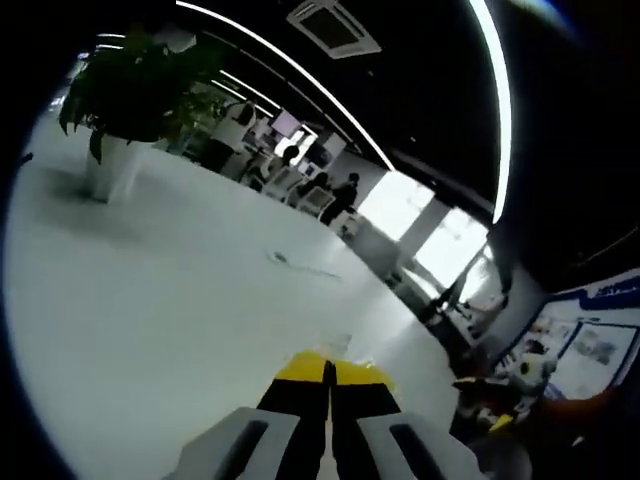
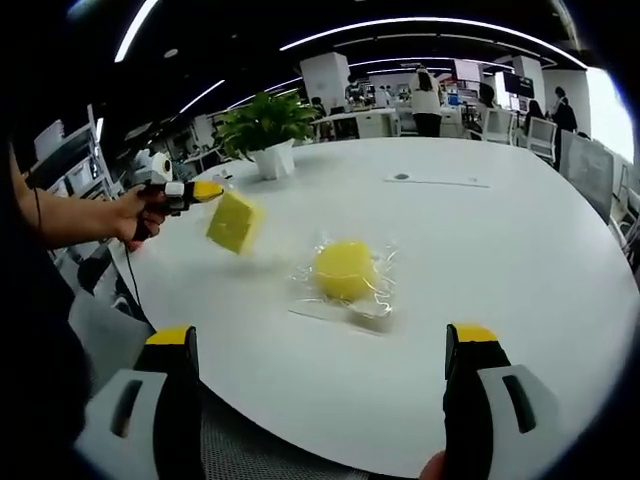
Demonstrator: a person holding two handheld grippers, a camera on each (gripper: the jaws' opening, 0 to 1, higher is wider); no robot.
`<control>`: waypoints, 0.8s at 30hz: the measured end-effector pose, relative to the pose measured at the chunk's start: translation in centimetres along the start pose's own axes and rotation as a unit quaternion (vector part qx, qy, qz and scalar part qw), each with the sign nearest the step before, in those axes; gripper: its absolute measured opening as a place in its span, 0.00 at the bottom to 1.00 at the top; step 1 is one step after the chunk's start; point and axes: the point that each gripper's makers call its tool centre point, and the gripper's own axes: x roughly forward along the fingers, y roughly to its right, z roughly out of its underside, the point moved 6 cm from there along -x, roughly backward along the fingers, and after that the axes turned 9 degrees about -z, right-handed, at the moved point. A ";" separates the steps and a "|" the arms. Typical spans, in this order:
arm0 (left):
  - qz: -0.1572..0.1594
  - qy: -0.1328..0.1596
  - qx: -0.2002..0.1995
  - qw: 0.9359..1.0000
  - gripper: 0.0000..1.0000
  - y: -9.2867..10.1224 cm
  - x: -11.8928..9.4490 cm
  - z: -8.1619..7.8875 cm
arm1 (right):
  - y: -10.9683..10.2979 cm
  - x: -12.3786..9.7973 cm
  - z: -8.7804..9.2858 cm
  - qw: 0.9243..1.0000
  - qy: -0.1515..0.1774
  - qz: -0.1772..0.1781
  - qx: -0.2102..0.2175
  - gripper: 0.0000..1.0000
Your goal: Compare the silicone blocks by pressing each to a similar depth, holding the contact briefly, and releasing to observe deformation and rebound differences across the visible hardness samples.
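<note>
A round yellow silicone block (image 2: 345, 270) lies in a crinkled clear wrap on the white table (image 2: 520, 260), just ahead of my right gripper (image 2: 322, 338), which stands open and wide with nothing between its jaws. To the left a hand holds my left gripper (image 2: 207, 190) above the table edge. A square yellow block (image 2: 232, 222), blurred and tilted, hangs in the air right below its tip. In the left gripper view my left gripper (image 1: 326, 368) has its yellow-tipped jaws pressed together, with a faint clear film (image 1: 338, 345) just past the tips. The square block itself is hidden there.
A potted plant (image 2: 265, 130) in a white pot stands at the table's far side, also seen as the plant (image 1: 130, 85) in the left gripper view. A flat strip (image 2: 435, 180) lies farther back. Chairs, desks and people fill the room behind.
</note>
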 end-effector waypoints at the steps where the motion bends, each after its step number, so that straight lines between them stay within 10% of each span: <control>1: 0.000 0.003 0.001 1.000 0.00 0.2 -0.2 -0.3 | 0.1 0.0 -0.1 1.000 0.000 0.001 0.000 0.96; 24: 0.048 0.063 0.015 0.997 0.00 3.8 -4.0 -6.7 | -1.3 0.3 -5.1 0.996 0.073 -0.038 -0.024 0.92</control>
